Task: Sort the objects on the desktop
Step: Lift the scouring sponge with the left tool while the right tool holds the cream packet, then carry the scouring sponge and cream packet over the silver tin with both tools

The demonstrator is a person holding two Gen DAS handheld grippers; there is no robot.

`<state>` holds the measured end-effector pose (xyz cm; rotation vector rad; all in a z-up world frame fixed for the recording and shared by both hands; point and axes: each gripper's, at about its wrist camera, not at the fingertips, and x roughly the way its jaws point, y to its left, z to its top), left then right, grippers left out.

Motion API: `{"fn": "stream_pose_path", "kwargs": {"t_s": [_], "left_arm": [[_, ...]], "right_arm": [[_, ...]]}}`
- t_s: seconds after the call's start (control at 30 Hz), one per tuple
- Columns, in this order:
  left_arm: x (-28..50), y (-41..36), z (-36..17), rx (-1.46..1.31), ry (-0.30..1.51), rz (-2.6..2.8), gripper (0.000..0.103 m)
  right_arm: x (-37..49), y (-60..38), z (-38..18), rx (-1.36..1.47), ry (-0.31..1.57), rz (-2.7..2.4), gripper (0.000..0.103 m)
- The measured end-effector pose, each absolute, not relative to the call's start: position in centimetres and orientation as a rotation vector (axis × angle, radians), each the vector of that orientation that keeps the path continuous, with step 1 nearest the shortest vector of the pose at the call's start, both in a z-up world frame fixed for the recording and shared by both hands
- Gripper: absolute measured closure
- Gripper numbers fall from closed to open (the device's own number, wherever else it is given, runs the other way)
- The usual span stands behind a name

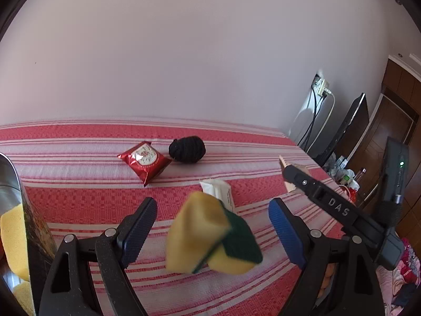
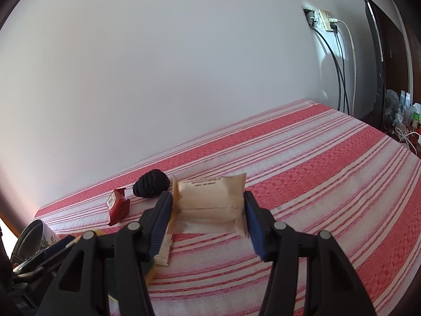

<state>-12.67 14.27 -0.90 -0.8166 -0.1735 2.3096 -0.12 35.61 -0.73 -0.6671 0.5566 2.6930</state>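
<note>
Both grippers are showing the same build. The left gripper (image 1: 211,226) is wearing black, faintly speckled plastic arms with triangular cut-outs, silver pivot rivets and ribbed blue finger pads (image 1: 285,234). The right gripper (image 2: 208,221) is showing matching blue pads (image 2: 254,226); seen from the left wrist, its black side is bearing raised "DAS" lettering and a screw.

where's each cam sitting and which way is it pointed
Left wrist: rides the left tool, open, facing the wall across the striped cloth; a blurred sponge sits between its fingers, right tool at the right.
Right wrist: rides the right tool, shut on a beige packet, looking the same way.
Shared: red snack packet, black bundle.
</note>
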Motion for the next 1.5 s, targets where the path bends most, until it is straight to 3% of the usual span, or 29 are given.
{"fn": "stream_pose_path", "kwargs": {"t_s": [0.27, 0.43, 0.5, 0.53, 0.63, 0.73, 1.0, 1.37, 1.5], "left_arm": [[-13.0, 14.7, -1.6, -0.873, -0.109, 2.342, 0.015], [-13.4, 15.8, -2.9, -0.925, 0.041, 2.481, 0.015], [-14.2, 15.3, -3.5, -0.976, -0.03, 2.447, 0.032], [-14.5, 15.1, -3.5, -0.994, -0.062, 2.427, 0.053], [-14.4, 14.1, -2.7, -0.949, -0.081, 2.48, 0.073], [-13.7, 13.6, -1.6, -0.859, -0.05, 2.543, 0.073], [-9.4, 8.0, 3.0, -0.553, -0.264, 2.684, 0.073], [-6.7, 1.4, 1.2, -0.669, -0.264, 2.738, 0.073], [-6.2, 0.1, 1.4, -0.66, -0.269, 2.727, 0.073]], "right_arm": [[-0.1, 35.4, -0.7, -0.67, 0.557, 2.696, 0.048], [-0.1, 35.4, -0.7, -0.669, 0.564, 2.697, 0.047], [-0.1, 35.4, -0.7, -0.667, 0.562, 2.697, 0.047], [-0.1, 35.4, -0.7, -0.666, 0.561, 2.696, 0.047], [-0.1, 35.4, -0.8, -0.667, 0.562, 2.693, 0.047], [0.0, 35.5, -0.7, -0.658, 0.564, 2.69, 0.047], [0.3, 35.2, 0.0, -0.601, 0.55, 2.72, 0.047], [0.9, 31.2, 0.6, -0.581, 0.266, 2.734, 0.048], [2.5, 28.7, 0.7, -0.563, 0.24, 2.792, 0.048]]}}
